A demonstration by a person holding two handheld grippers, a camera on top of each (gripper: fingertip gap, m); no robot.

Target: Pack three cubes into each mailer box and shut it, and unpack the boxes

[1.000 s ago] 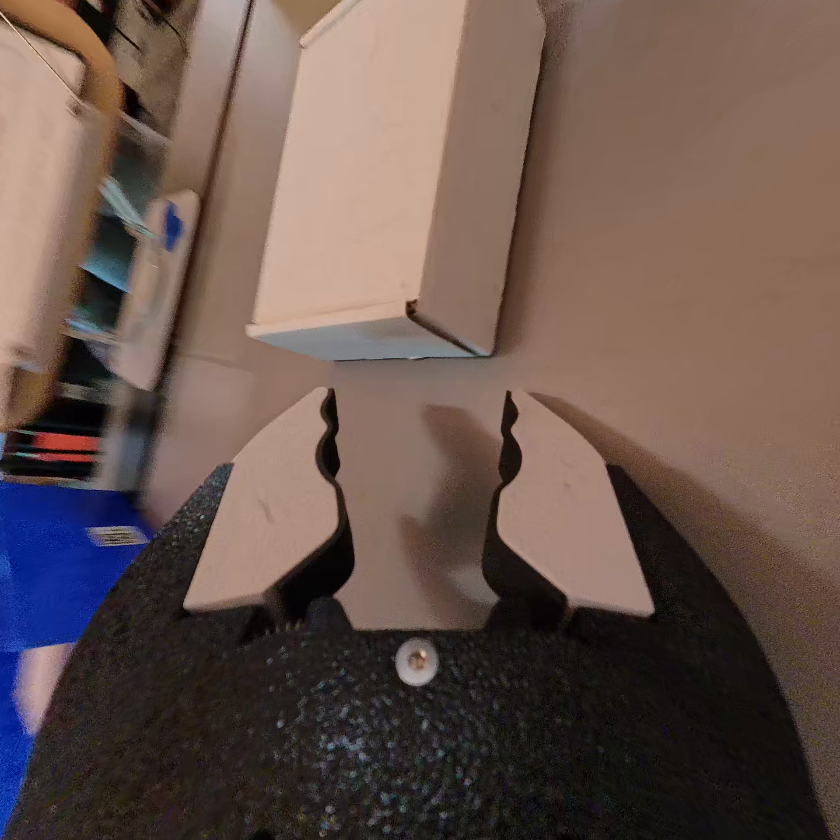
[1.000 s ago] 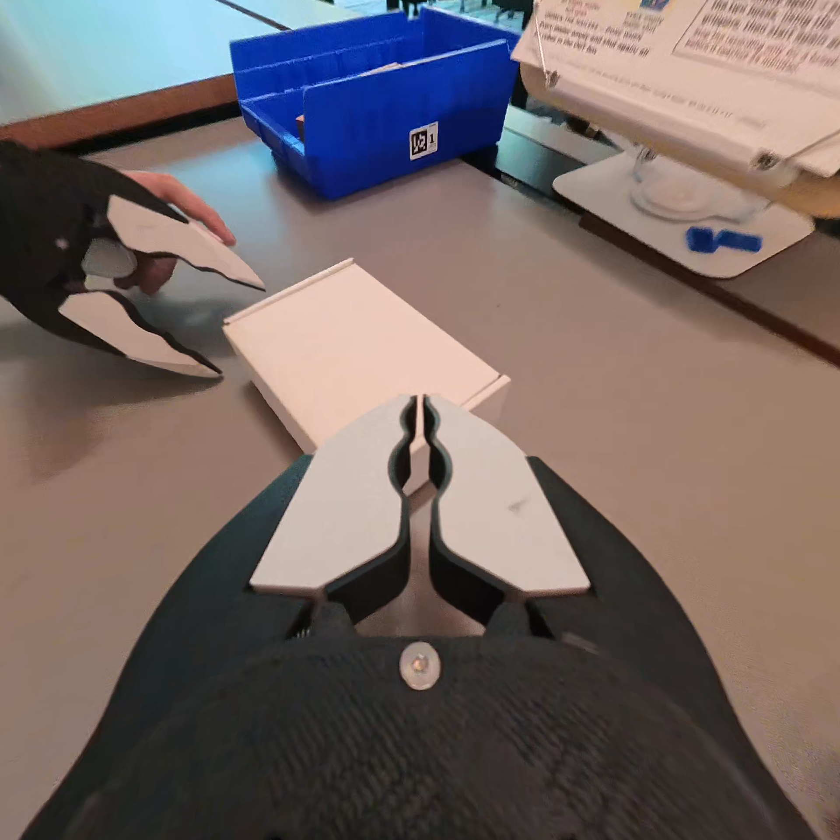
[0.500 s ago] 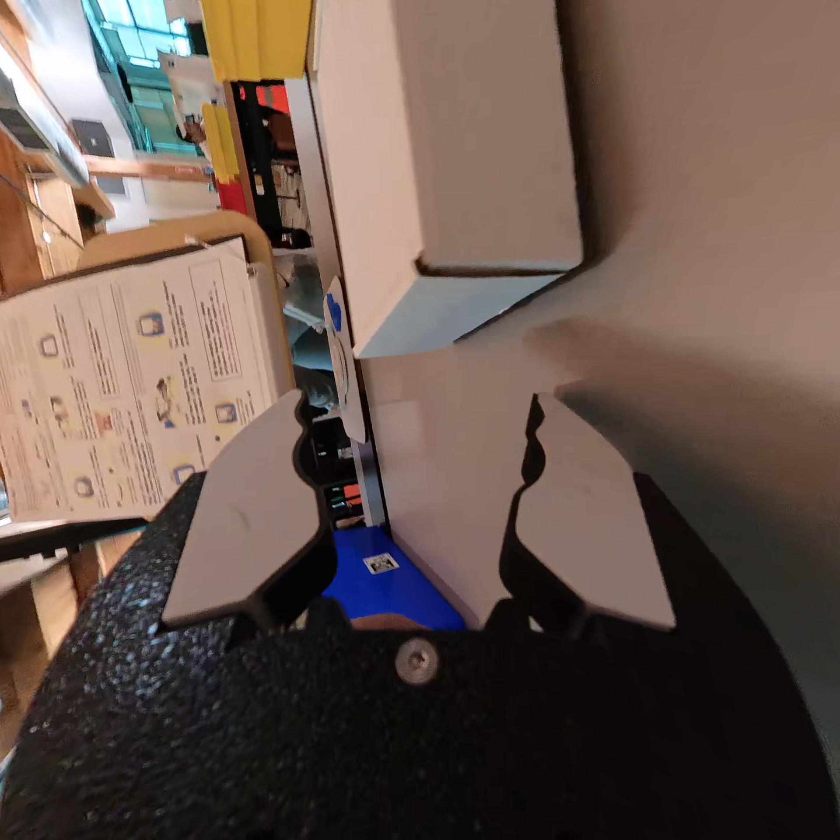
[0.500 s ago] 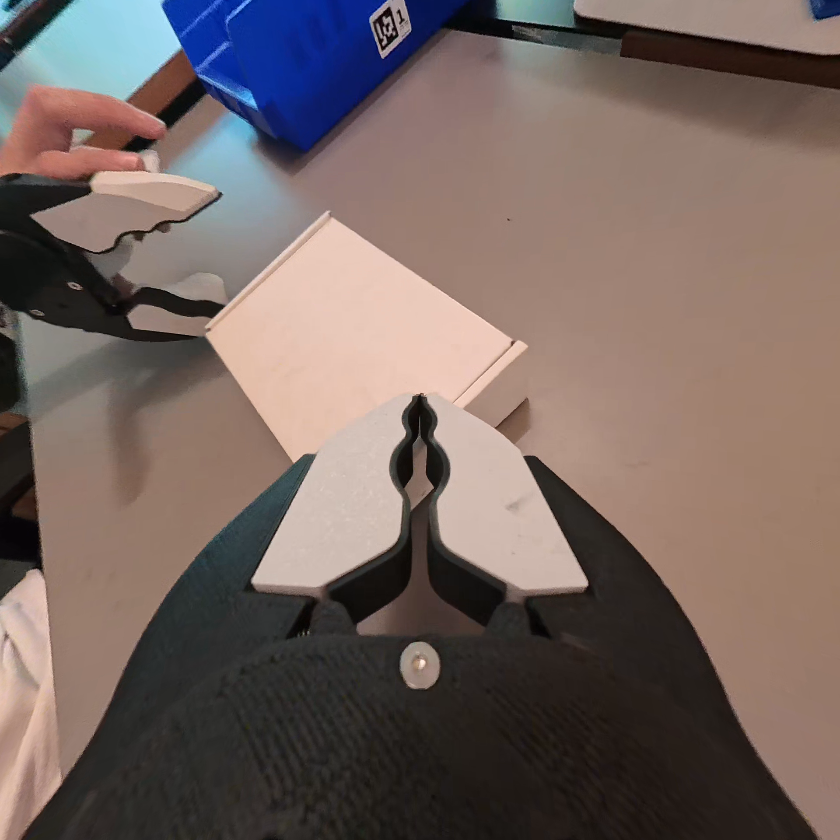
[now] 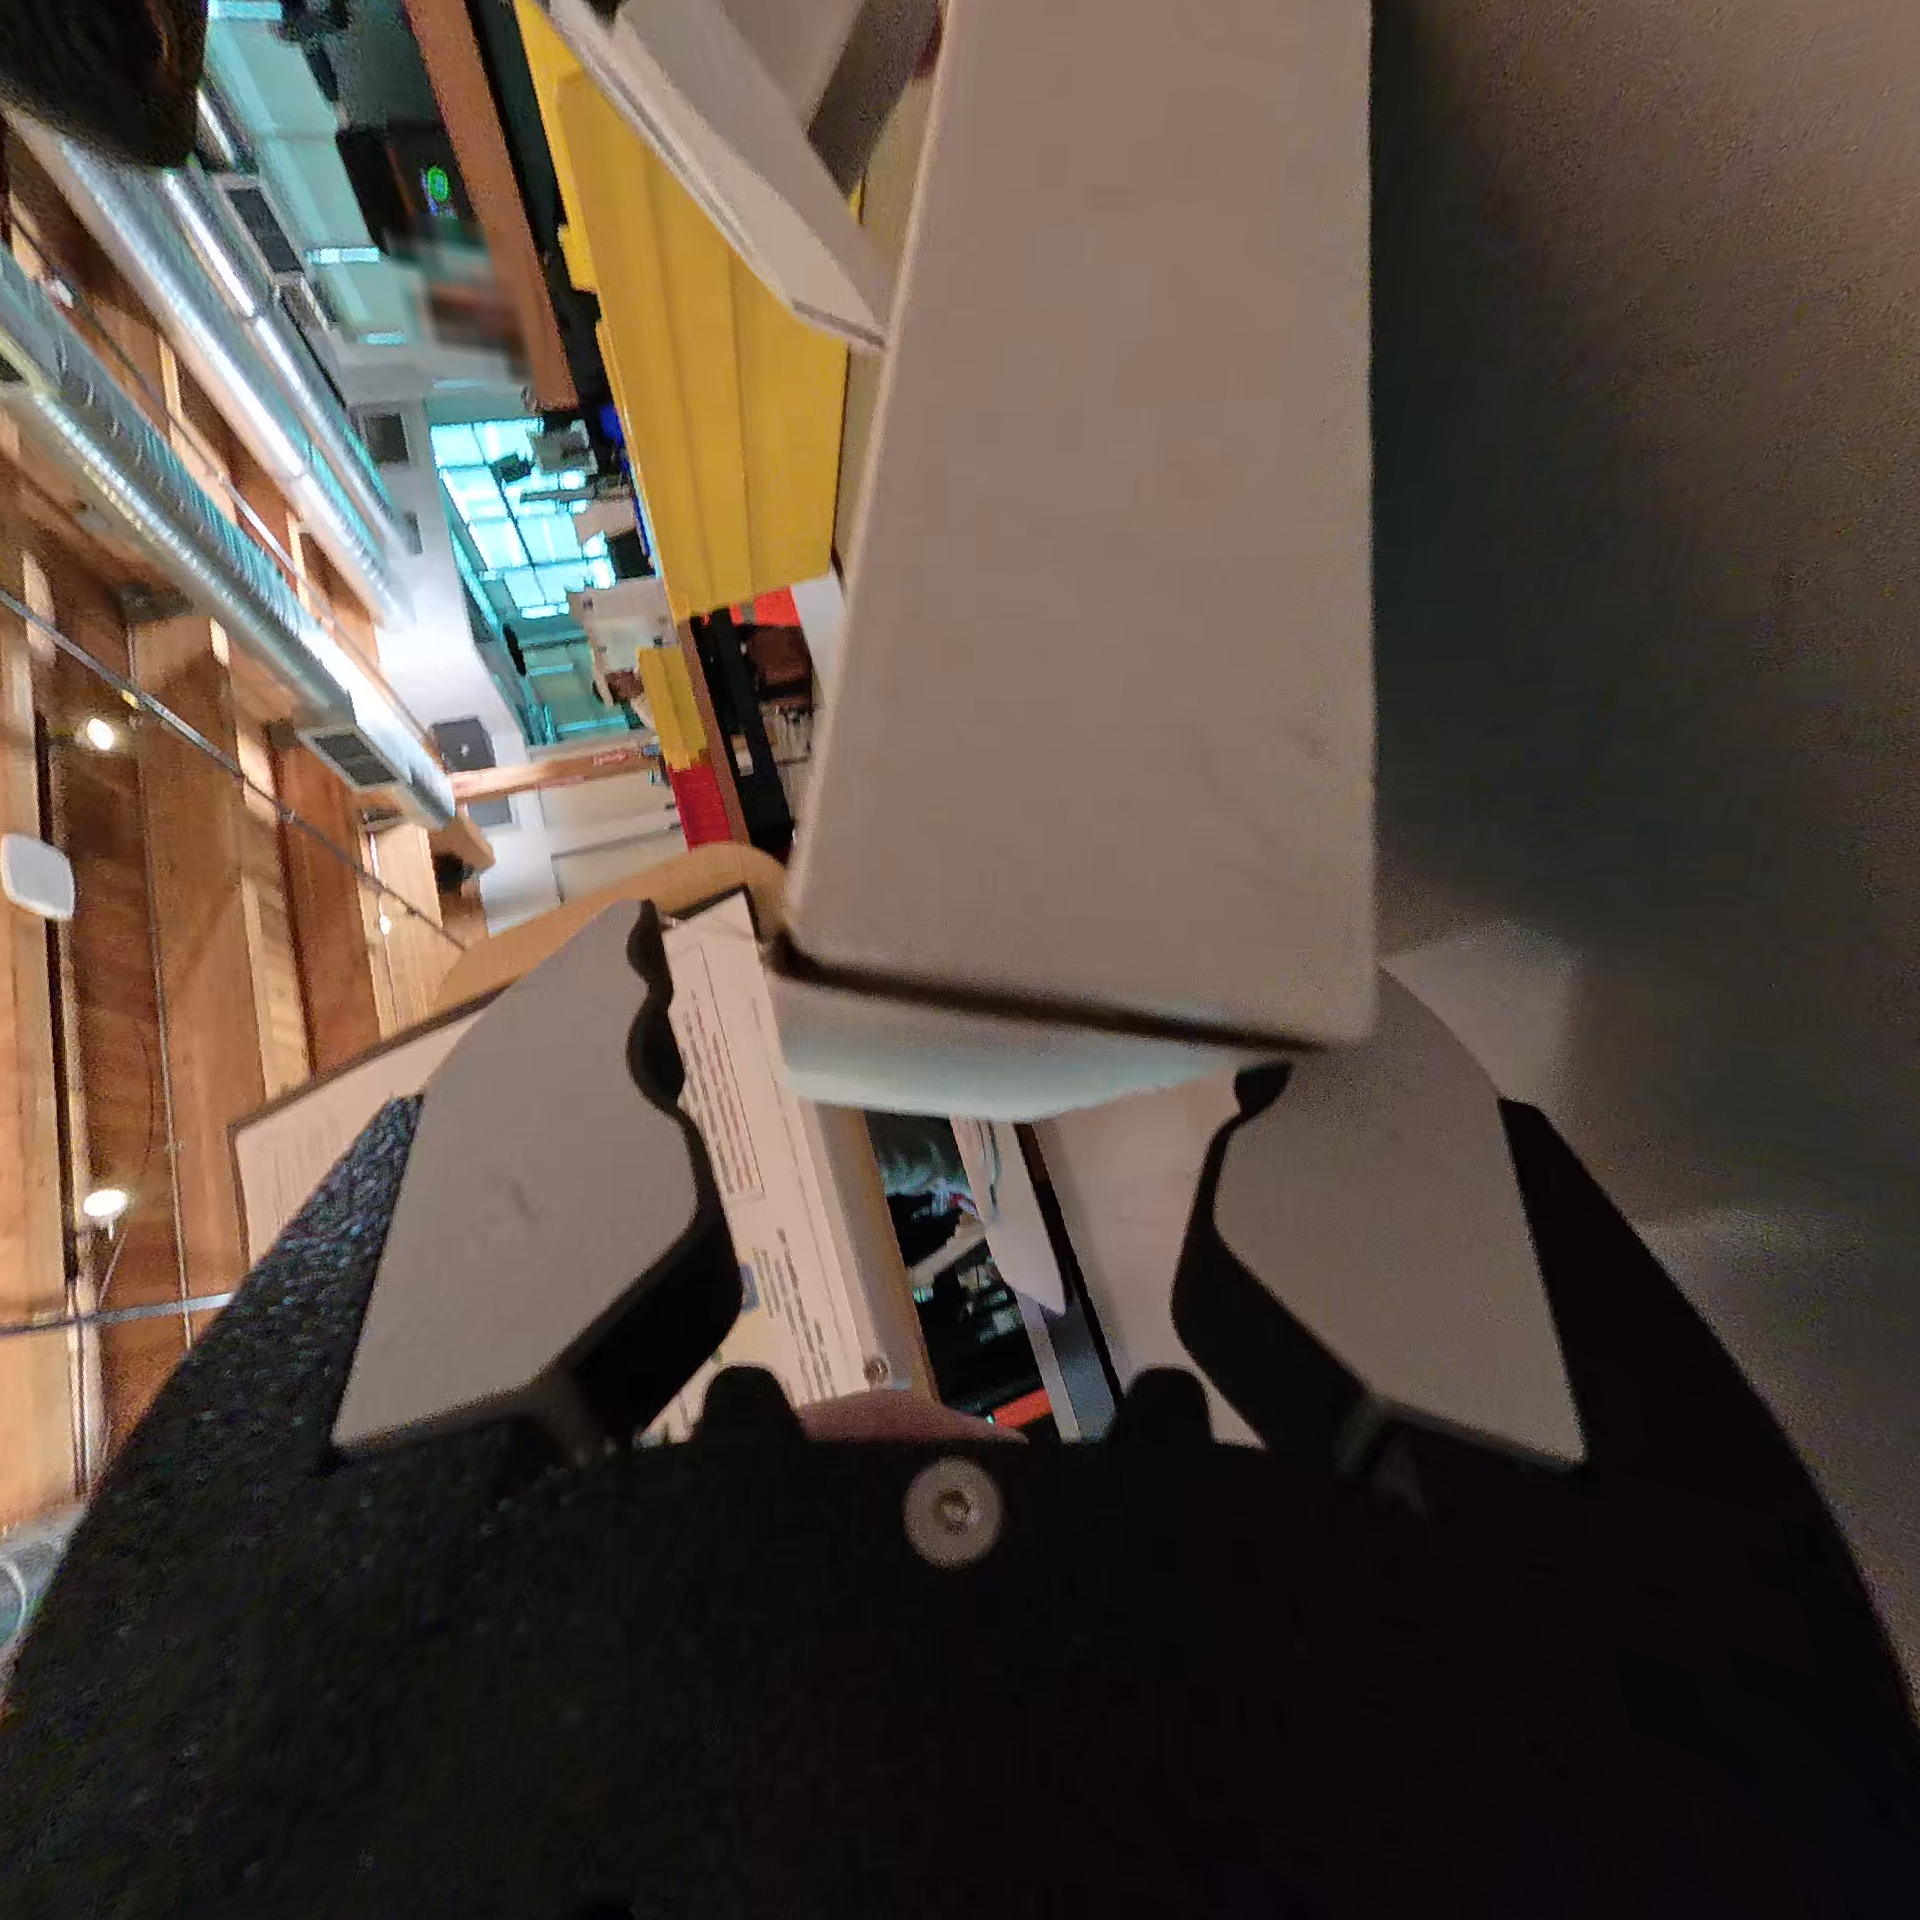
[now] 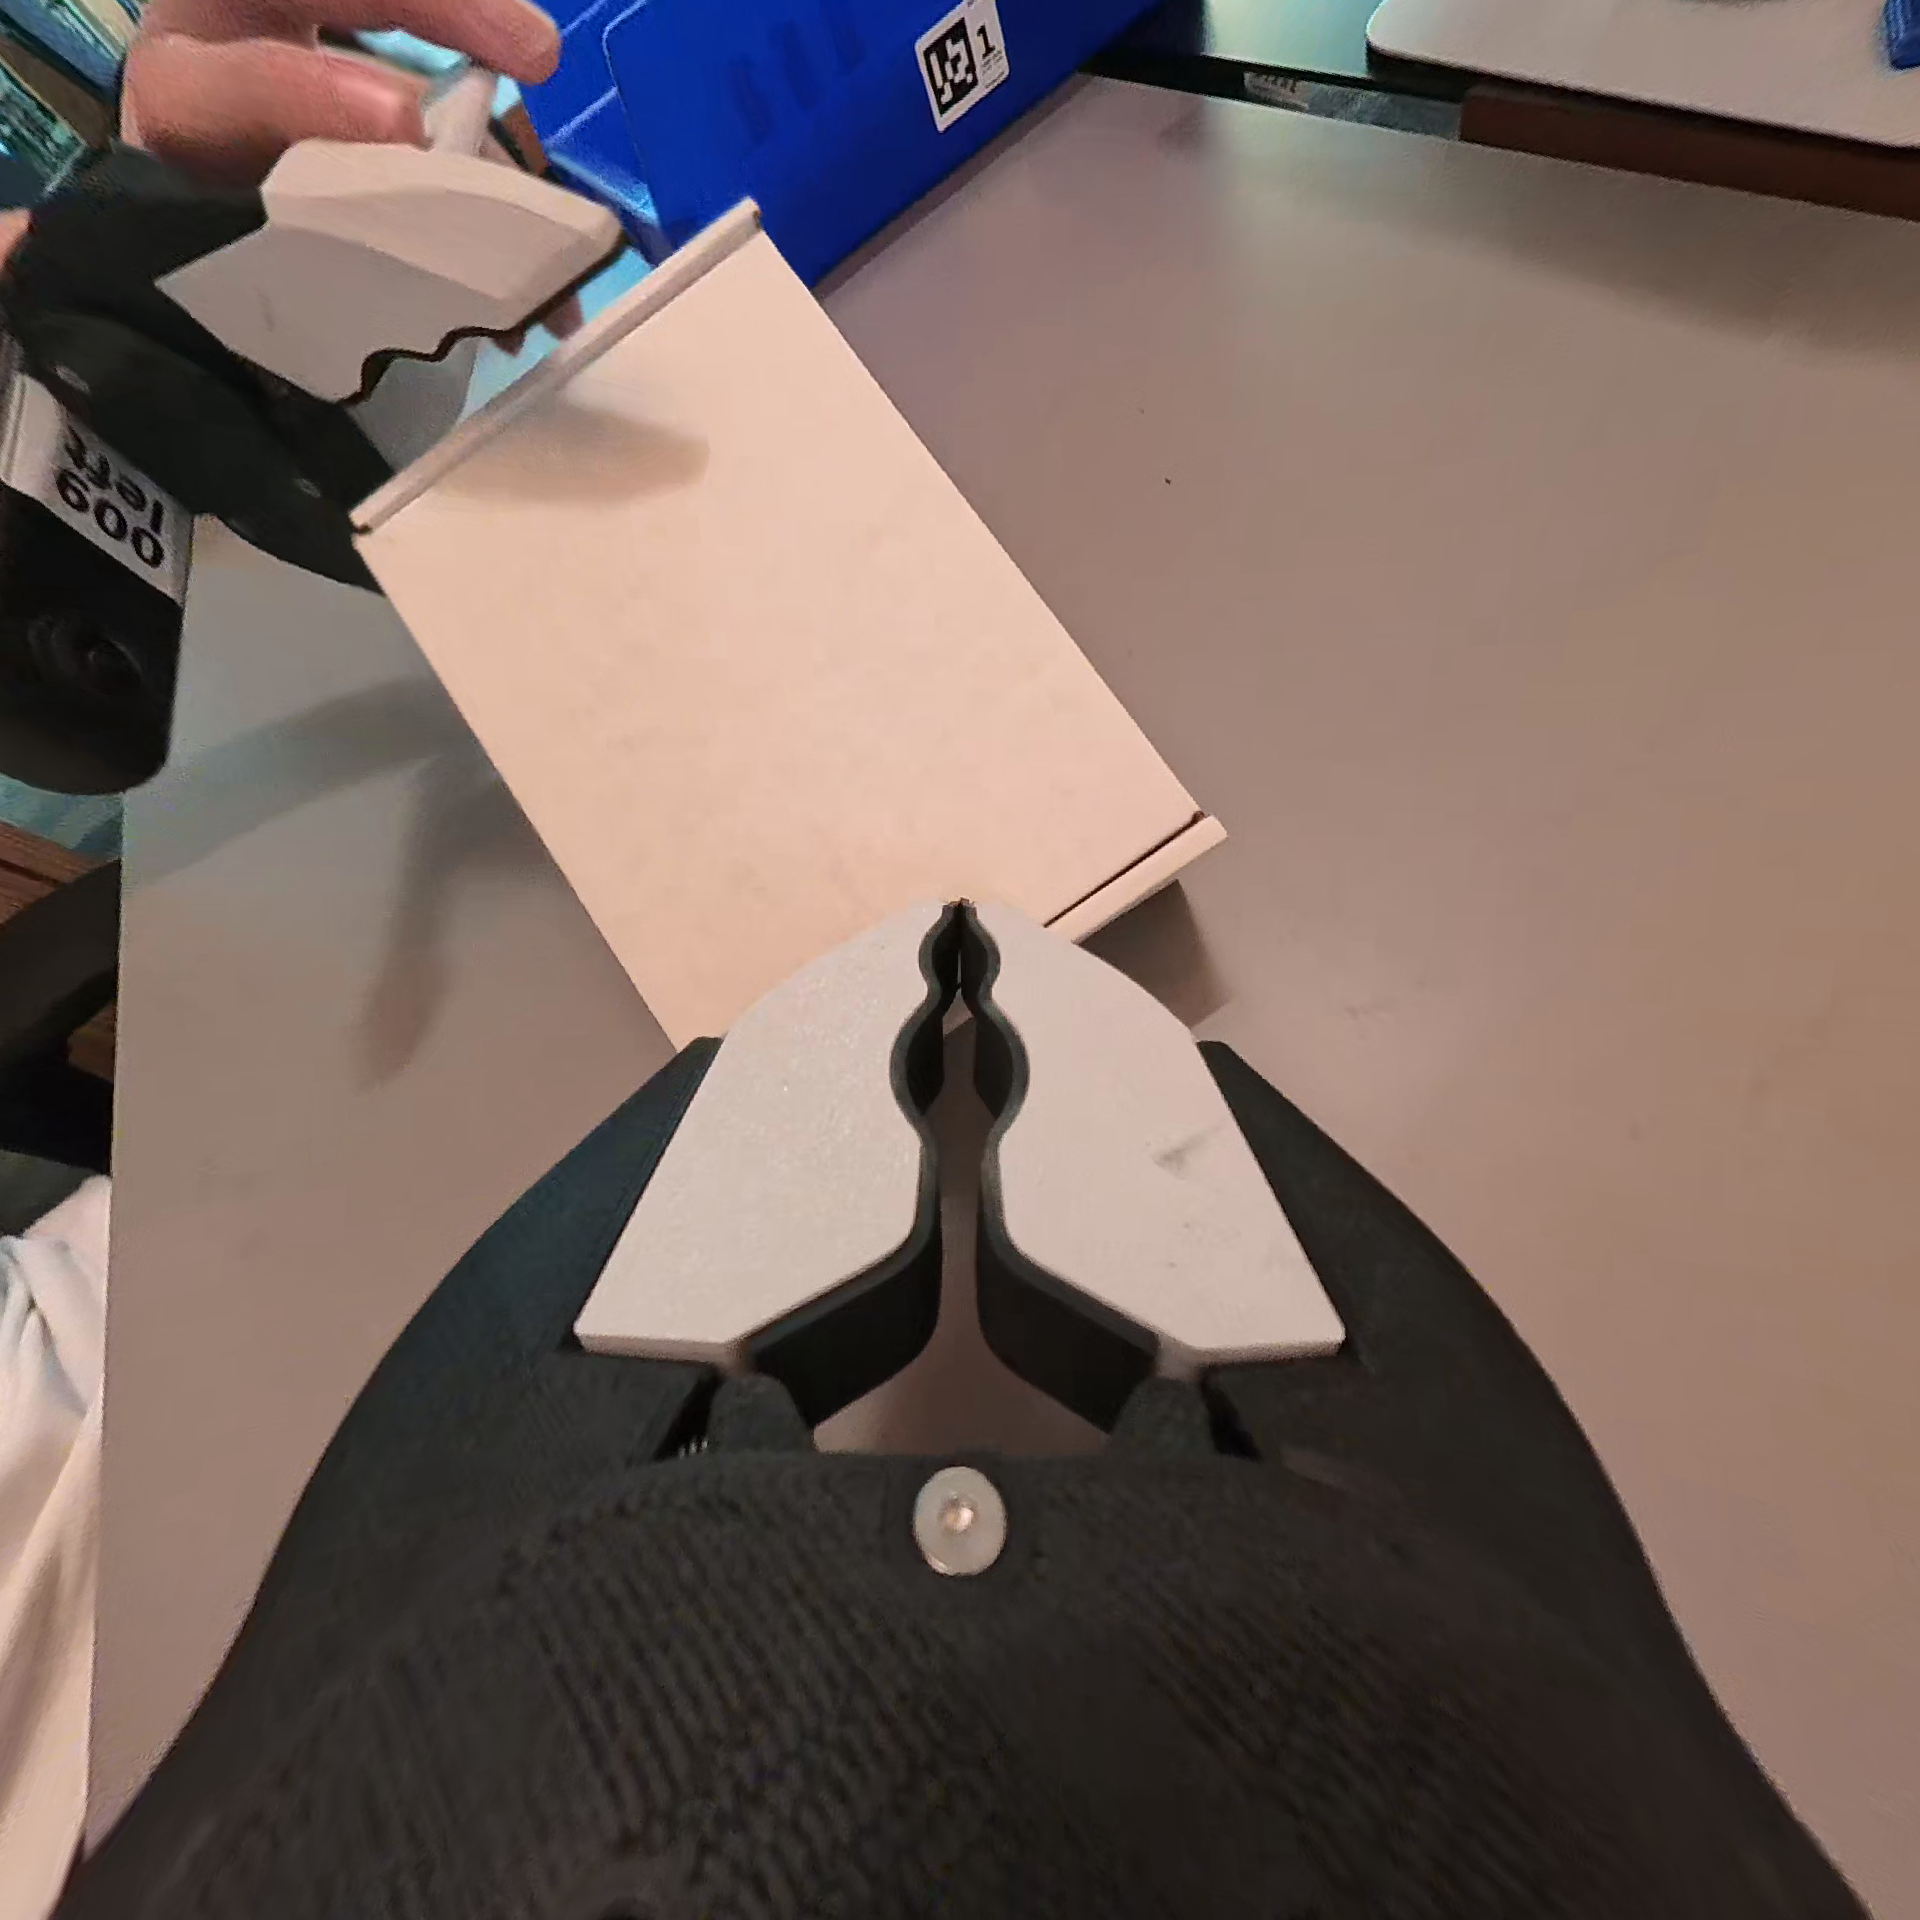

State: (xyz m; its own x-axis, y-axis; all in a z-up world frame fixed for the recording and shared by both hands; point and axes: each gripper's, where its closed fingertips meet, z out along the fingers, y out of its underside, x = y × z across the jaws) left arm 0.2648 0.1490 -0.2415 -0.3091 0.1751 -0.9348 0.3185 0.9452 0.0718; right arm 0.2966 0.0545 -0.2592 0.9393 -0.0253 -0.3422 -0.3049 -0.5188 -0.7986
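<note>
Lying shut between them, the mailer box [image 6: 769,613] meets the spread left gripper [image 5: 951,1023] and the clenched right gripper [image 6: 961,914].

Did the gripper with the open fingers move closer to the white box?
Yes. In the right wrist view the left gripper has come in toward the mailer box, and its fingers now straddle the box's far edge.

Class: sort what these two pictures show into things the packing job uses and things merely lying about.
In use:
- closed white cardboard mailer box
- left gripper, open
- right gripper, shut
- blue plastic bin

Lying about:
- white stand base
- yellow bin
- printed instruction sheet
</note>
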